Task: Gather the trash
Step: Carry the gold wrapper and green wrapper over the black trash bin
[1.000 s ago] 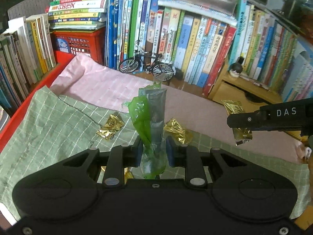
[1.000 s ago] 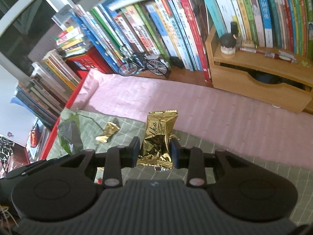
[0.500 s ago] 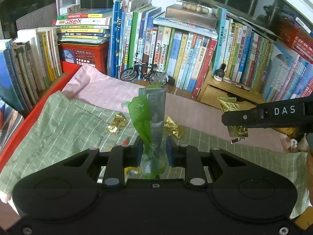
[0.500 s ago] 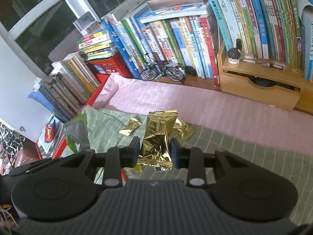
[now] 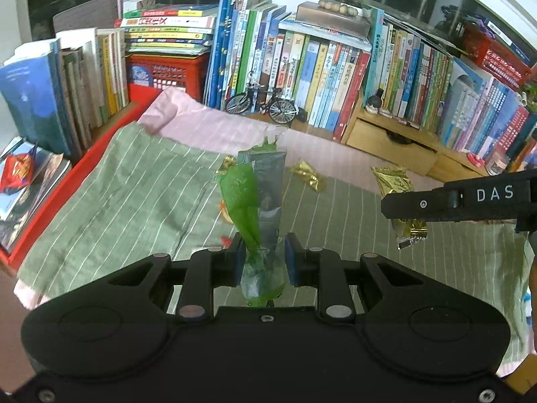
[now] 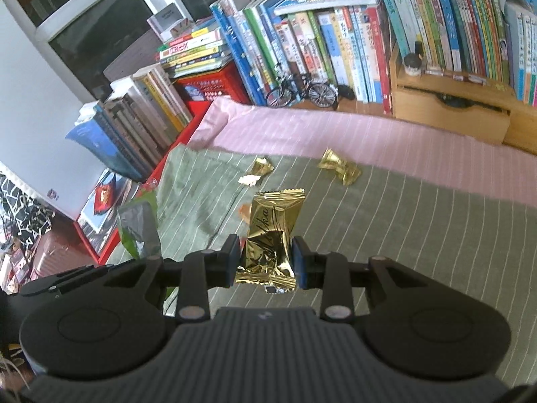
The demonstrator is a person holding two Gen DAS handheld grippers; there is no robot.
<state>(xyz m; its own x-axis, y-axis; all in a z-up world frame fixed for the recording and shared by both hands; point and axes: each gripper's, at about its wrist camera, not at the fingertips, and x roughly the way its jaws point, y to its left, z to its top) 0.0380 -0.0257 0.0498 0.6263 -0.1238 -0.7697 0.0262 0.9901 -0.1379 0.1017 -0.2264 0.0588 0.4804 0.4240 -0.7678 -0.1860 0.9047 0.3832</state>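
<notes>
Gripping a crumpled green-and-silver plastic wrapper (image 5: 257, 201) in our left gripper (image 5: 262, 258); right gripper (image 6: 267, 261) clamps a gold foil candy wrapper (image 6: 272, 231), both above the green striped cloth (image 6: 386, 221); two gold scraps (image 6: 339, 167) lie farther.

The support surface is covered by two cloths: a green striped cloth (image 6: 386, 221) nearest the fingers, and a pink striped cloth (image 6: 335, 131) beyond it, reaching the row of books. Ahead of the right fingers, two crumpled gold wrappers lie on the green cloth: one (image 6: 339, 167) forward and slightly right, one (image 6: 262, 167) forward and slightly left. A small white scrap (image 6: 249, 179) lies just beside the left one.
</notes>
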